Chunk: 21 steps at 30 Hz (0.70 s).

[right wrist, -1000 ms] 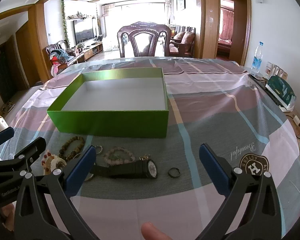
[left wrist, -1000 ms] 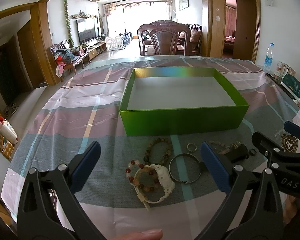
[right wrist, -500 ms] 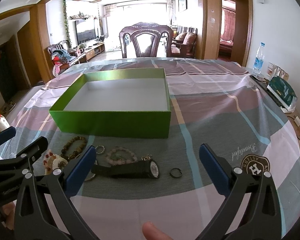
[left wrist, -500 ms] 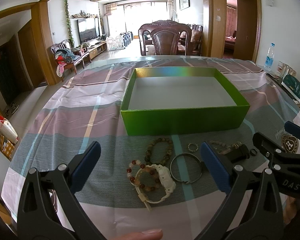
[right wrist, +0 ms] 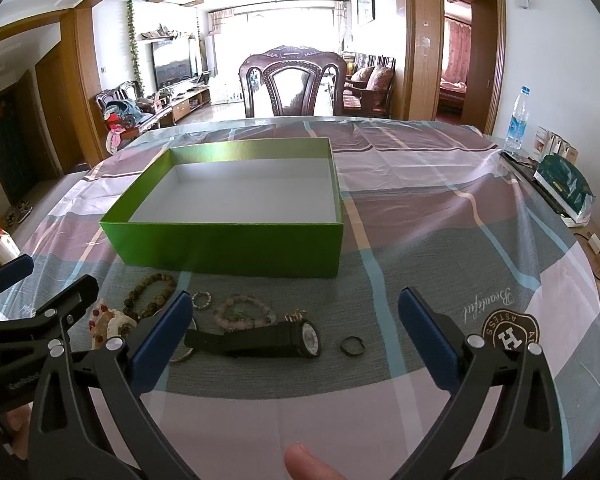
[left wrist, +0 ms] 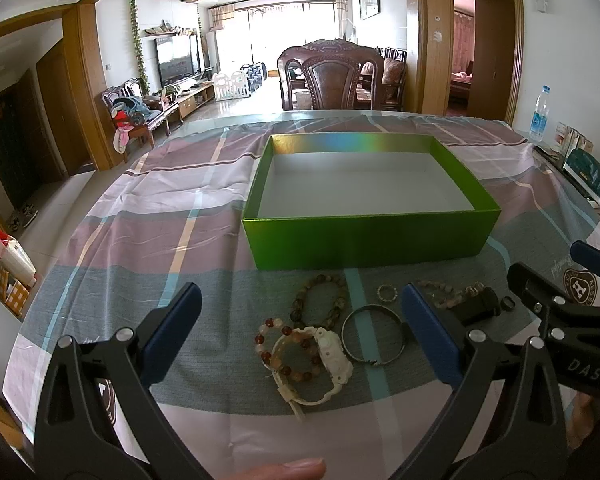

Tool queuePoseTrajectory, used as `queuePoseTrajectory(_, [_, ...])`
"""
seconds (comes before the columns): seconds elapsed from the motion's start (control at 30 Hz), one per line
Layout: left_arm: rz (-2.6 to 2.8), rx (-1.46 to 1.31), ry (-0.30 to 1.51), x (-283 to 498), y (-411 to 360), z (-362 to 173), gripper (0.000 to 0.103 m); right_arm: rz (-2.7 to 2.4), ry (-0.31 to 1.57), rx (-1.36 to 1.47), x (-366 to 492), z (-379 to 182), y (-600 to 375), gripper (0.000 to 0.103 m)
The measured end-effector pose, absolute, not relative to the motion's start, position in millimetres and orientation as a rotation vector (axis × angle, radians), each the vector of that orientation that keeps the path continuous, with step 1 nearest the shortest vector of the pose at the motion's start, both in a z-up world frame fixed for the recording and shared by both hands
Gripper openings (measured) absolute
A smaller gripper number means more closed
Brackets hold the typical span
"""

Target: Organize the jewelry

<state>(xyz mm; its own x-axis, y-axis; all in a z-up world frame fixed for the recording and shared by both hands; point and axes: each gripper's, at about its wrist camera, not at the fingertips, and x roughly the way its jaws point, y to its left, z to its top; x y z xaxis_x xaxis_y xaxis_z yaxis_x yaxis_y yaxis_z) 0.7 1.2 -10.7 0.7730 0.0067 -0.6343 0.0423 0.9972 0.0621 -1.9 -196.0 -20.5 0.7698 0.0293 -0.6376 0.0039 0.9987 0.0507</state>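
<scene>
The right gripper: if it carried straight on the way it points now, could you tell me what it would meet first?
Probably the black watch lying on the tablecloth ahead of the open right gripper, with the green box beyond; depth is hard to judge.

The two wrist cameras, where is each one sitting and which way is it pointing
Left wrist: on the left gripper, looking forward over the bracelets to the green box; its open fingers, a fingertip and the right gripper show.
Right wrist: on the right gripper, facing the black watch and box; its open fingers, a fingertip and the left gripper show.
Shared: box, jewelry row, checked tablecloth, carved chair.
</scene>
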Motion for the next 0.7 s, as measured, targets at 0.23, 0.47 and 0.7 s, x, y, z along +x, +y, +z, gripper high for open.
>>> queuePoseTrajectory(0.23, [-0.020,0.075,0.687,0.8,1.0,-9.7,0.099,0.013,0.693,0.052,-1.9,-20.8,-195.8,0.100])
queuePoseTrajectory(0.47, [-0.019,0.075,0.690,1.7,4.0,-16.7,0.099,0.015,0.699,0.050,-2.8,-15.5,-194.1,0.100])
queuePoseTrajectory(0.7, [-0.020,0.075,0.692,2.3,3.3,-15.5,0.099,0.014,0.698,0.050,-2.3,-16.2,-194.3,0.100])
